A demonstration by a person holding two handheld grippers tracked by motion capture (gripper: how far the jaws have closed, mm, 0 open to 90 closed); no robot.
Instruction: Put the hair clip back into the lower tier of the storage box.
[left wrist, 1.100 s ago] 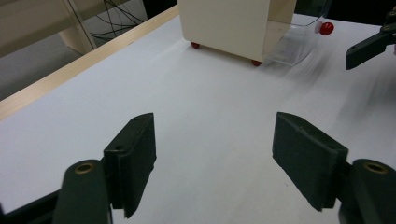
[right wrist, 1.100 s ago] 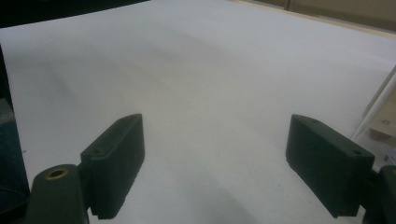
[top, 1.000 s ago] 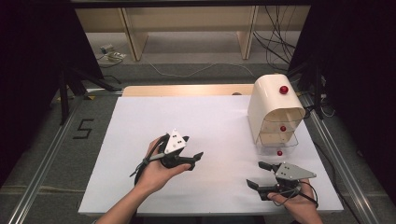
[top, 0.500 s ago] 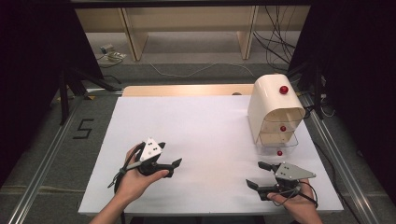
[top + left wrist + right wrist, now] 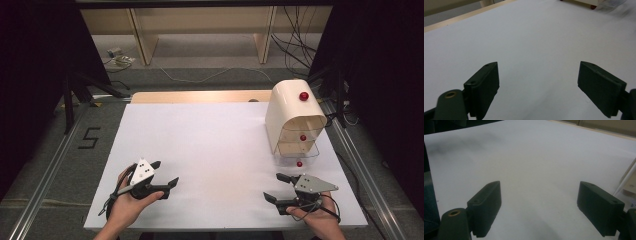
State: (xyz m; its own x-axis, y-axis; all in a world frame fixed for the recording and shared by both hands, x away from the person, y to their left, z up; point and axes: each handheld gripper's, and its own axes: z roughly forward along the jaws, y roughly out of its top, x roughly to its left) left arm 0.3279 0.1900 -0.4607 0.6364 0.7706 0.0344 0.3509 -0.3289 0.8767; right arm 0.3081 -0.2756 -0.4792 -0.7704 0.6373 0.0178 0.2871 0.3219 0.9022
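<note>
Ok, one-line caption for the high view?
Two open hand-held grippers, left and right, rest on a white table near a cream drawer unit.

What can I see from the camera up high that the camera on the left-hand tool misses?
The high view alone takes in the person's hands, the whole cream drawer cabinet with its red knobs, the right gripper, the floor and the wooden shelving behind the table. The left gripper view alone gives a close look between the left gripper's two black jaws, standing wide apart with nothing between them. Both show the white table top and, at its far right, a red knob at the cabinet's foot.
</note>
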